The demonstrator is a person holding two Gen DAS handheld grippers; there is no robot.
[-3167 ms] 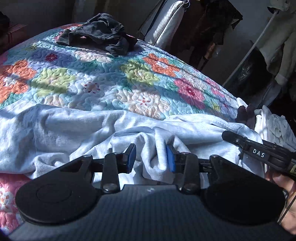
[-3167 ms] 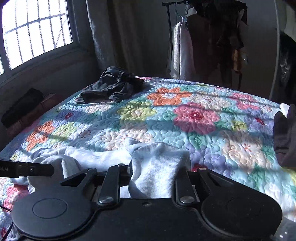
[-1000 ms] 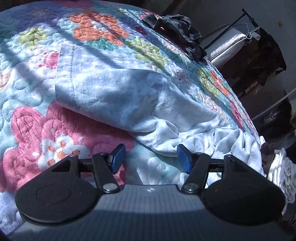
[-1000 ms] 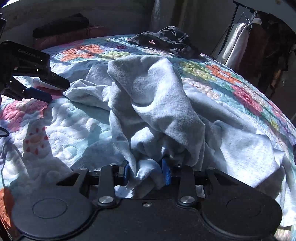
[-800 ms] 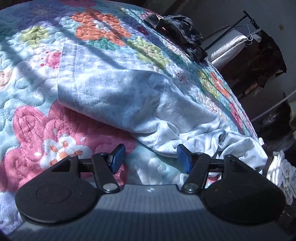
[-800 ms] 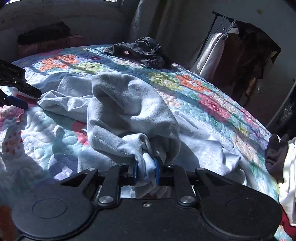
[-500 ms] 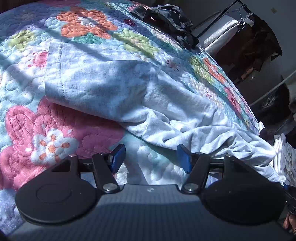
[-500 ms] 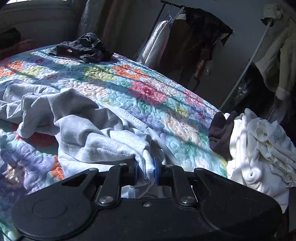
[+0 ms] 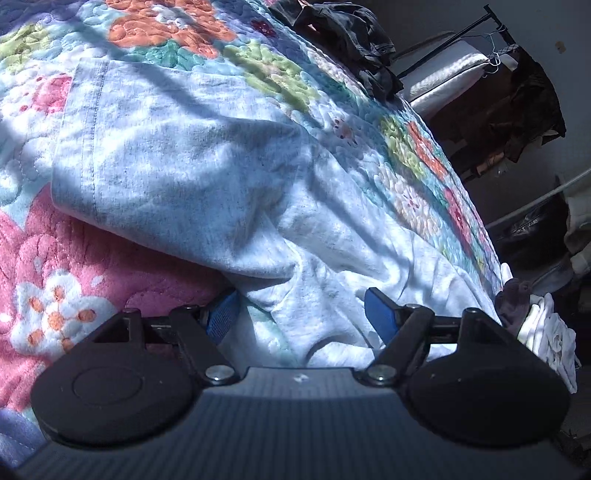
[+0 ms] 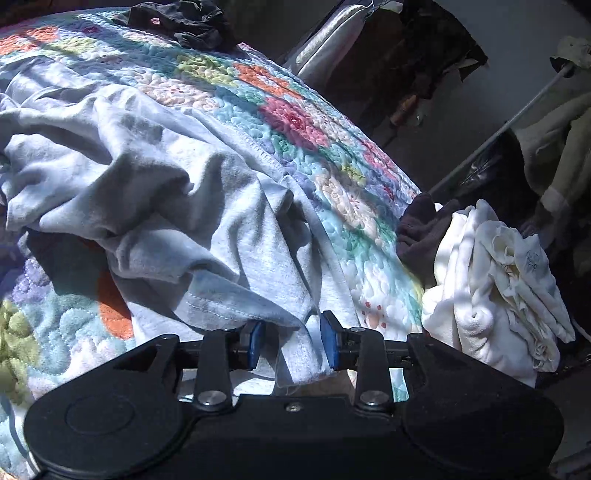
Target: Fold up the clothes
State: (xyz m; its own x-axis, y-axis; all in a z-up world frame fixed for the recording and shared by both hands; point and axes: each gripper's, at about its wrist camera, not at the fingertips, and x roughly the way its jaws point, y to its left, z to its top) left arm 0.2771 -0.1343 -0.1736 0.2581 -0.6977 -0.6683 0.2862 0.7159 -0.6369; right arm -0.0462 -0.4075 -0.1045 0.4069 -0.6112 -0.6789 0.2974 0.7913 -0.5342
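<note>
Right gripper (image 10: 291, 341) just opening, grey shirt (image 10: 177, 192) hem loose between pads; left gripper (image 9: 301, 317) widening, empty, shirt stretching ahead.

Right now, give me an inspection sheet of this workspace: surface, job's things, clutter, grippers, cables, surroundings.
Surface: floral quilt on a bed, partly sunlit.
Job's things: grey T-shirt lying rumpled, sleeve spread flat.
Clutter: dark garment at the far end; white clothes pile and dark cloth at the bed's edge.
Grippers: left gripper open over the shirt, jaws just widened; right gripper just opening, shirt hem hanging loose between the jaws.
Cables: nothing seen.
Surroundings: clothes rack with hanging garments.
</note>
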